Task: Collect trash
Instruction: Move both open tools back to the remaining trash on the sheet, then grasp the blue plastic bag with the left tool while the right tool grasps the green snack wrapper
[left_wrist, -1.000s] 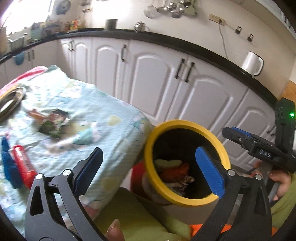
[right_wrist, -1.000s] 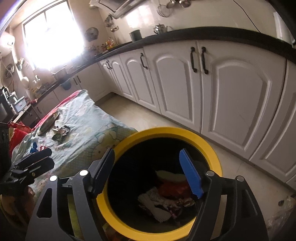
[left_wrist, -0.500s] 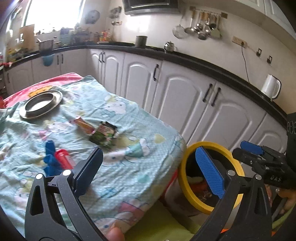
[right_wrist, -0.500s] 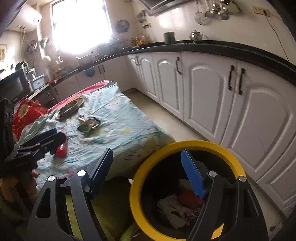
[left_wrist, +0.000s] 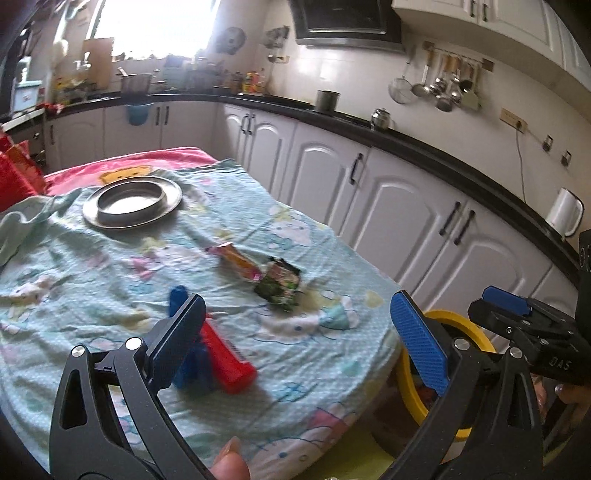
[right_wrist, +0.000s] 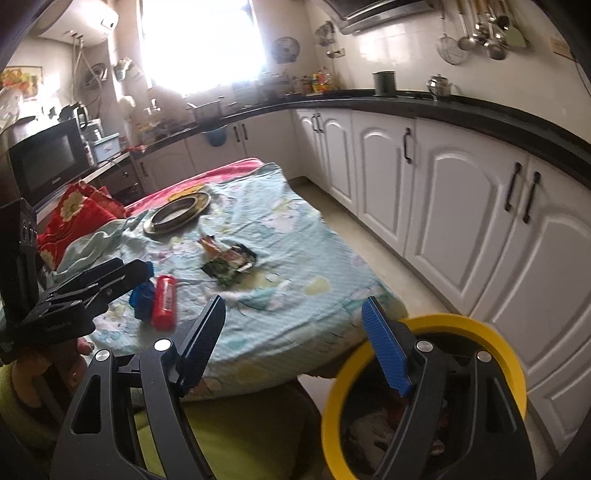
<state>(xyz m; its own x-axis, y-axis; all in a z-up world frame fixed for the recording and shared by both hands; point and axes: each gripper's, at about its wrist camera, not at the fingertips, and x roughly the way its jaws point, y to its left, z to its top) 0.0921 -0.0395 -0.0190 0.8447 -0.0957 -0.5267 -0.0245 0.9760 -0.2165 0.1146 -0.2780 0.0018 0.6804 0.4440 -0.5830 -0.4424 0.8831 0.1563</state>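
The desk (left_wrist: 110, 266), draped in a pale blue cartoon-print cloth, fills the middle of both views. Just off its near corner stands the yellow-rimmed bin (right_wrist: 509, 365), with crumpled trash dimly visible inside and much of its mouth hidden behind the right gripper (right_wrist: 293, 334). That gripper is held level above the desk's near edge and the bin rim, its fingers spread wide and empty. The left gripper (left_wrist: 295, 328) hovers low over the near part of the cloth, pointing across the desk, fingers likewise released with nothing between them. A round steel plate (left_wrist: 132, 201) sits at the far end. Near the middle lie the dark green wrapper (left_wrist: 277, 284) and, touching it, an orange wrapper (left_wrist: 236, 260); their print is too blurred to read. Closer in, a red tube (left_wrist: 227, 360) lies beside a blue object (left_wrist: 192, 363), the latter partly hidden by the left finger. The right gripper's body shows white letters, seemingly "DAS".
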